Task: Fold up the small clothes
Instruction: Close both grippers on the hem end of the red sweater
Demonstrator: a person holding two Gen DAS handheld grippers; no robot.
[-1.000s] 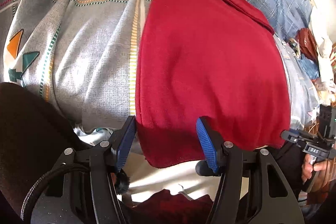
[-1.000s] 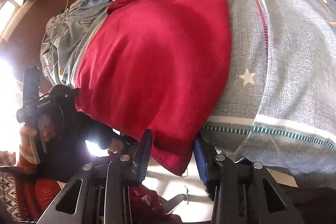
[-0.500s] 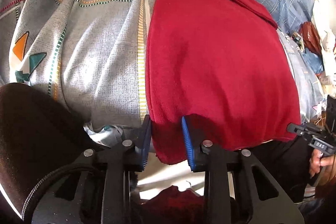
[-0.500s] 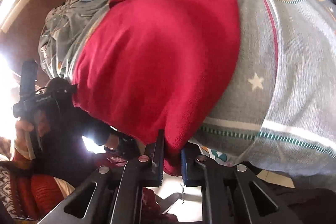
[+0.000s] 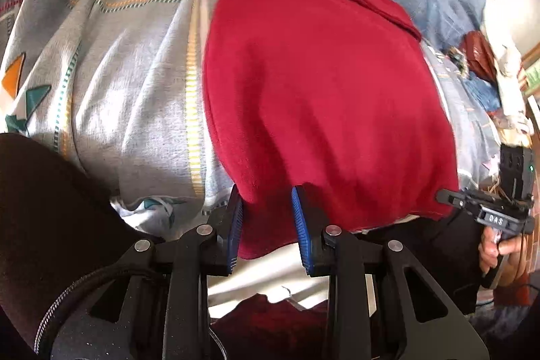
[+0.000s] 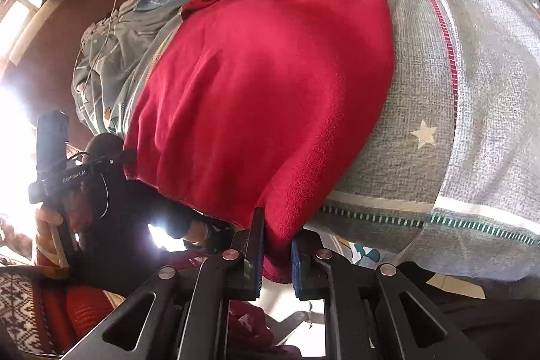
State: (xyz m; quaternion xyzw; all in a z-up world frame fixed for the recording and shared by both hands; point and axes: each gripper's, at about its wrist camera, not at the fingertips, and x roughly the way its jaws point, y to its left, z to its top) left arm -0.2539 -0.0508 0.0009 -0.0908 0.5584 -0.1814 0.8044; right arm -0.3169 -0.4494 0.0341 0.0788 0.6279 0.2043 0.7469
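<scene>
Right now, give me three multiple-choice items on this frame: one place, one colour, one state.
1. Where do the left tongs grip the plain red knit garment?
A. near hem corner
B. far edge
C. middle

2. What colour are the pads on the tongs?
A. blue
B. yellow
C. white

3. What state are the right tongs in?
A. wide open, empty
B. shut on the garment's corner
C. shut on the grey patterned bedsheet

Key: 1 A, the hem corner hangs between the pads; 2 A, both views show blue ribbed pads; 3 B, red cloth is pinched between them.
</scene>
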